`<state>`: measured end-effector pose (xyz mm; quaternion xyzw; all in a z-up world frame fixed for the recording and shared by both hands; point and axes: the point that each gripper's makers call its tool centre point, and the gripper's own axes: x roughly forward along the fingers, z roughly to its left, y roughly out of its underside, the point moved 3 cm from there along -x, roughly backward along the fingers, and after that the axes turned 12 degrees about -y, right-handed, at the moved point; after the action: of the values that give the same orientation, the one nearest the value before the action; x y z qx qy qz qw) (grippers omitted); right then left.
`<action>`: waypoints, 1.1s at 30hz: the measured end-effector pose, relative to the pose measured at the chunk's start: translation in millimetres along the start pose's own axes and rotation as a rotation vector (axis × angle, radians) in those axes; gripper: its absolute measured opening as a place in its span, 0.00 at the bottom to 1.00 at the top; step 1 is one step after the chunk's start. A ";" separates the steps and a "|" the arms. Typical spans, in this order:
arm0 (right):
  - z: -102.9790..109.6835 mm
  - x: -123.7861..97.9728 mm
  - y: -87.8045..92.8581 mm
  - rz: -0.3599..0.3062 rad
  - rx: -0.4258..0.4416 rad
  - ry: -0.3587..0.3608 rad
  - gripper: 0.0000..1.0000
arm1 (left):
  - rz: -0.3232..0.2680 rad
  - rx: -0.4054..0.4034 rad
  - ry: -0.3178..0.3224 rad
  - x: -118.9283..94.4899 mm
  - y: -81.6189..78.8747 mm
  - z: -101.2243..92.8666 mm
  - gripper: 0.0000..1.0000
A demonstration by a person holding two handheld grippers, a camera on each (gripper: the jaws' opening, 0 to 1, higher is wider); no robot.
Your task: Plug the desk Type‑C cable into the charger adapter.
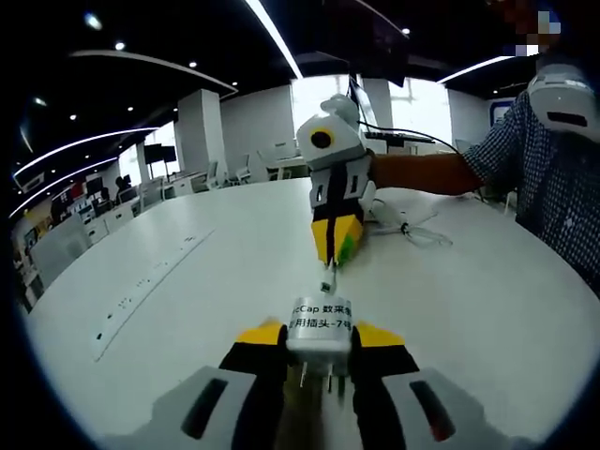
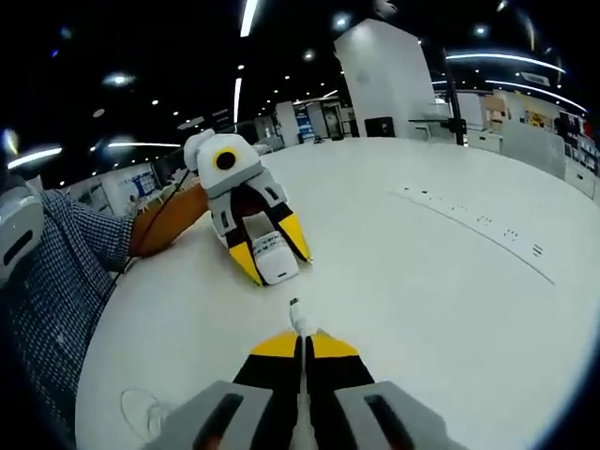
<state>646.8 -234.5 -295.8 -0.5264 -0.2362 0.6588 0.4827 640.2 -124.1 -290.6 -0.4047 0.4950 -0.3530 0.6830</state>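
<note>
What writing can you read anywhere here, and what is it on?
"...cCap 数采..." on the adapter label, top line; both ends are cut off.
"...用插头-7号" on the same label, second line; the start is hidden and the last characters are uncertain.
Marks along the strip set in the table: too small to read.
Background signs: too blurred to read.

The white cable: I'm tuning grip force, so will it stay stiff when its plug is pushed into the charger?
Probably floppy: the white cable lies in loose loops on the table. The short tip beyond the right gripper should stay straight. The charger, clamped in the left gripper, looks firmly held.
</note>
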 end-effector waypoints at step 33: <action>9.9 24.4 -9.5 0.016 -0.010 -0.032 0.05 | 0.000 -0.001 0.007 1.4 -0.5 3.0 0.27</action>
<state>641.9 -206.9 -296.0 -0.5198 -0.2431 0.6699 0.4710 643.4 -125.0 -290.1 -0.4038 0.4979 -0.3540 0.6810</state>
